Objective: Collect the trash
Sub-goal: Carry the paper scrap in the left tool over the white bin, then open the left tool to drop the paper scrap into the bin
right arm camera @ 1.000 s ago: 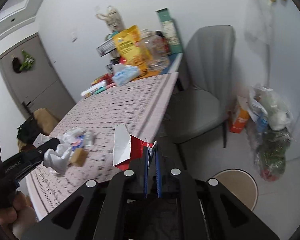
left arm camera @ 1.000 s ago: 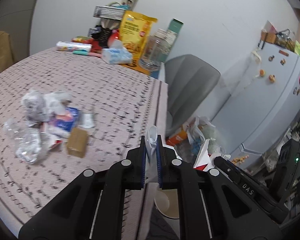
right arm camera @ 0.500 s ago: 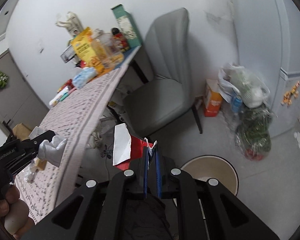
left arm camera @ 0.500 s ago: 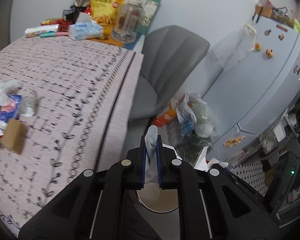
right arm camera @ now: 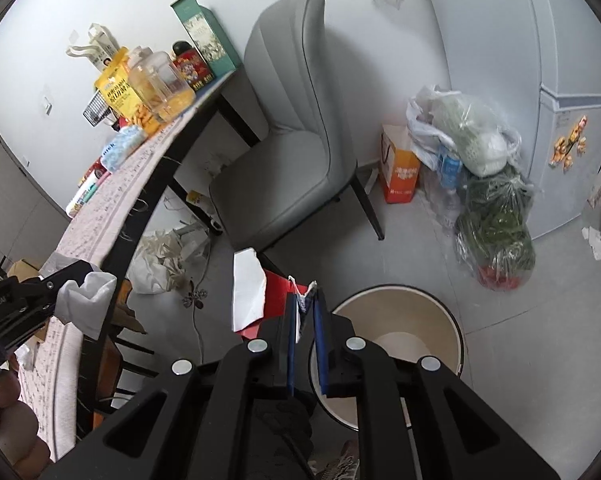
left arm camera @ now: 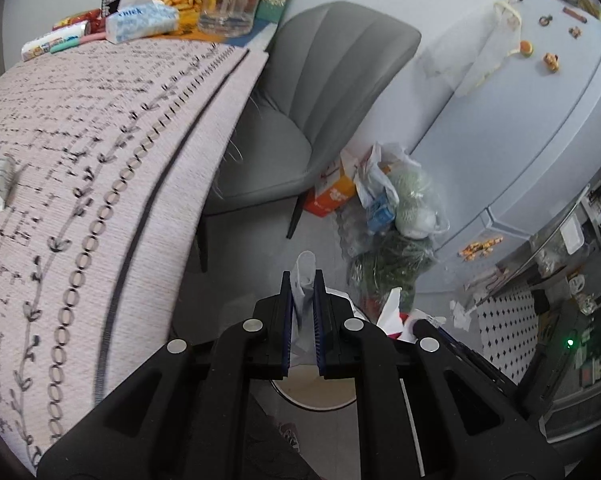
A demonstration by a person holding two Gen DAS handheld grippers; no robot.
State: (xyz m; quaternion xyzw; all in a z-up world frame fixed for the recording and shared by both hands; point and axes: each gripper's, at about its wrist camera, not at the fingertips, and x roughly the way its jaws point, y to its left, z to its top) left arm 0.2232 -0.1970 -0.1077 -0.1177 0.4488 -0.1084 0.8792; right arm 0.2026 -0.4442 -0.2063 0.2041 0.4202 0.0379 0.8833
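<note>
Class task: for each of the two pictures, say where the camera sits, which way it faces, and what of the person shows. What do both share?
Left wrist: on the left gripper, facing down past the table edge; holds white tissue.
Right wrist: on the right gripper, jaws just opening, over the bin; red-white wrapper, a hand show.
Shared: chair, bin.

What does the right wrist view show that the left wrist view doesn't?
Only the right wrist view: the full rim of the round bin, and the right gripper, jaws just opening, with the red and white wrapper between them. Only the left wrist view: the patterned tablecloth top and the left gripper shut on white crumpled paper. Both: the grey chair and the fridge.
</note>
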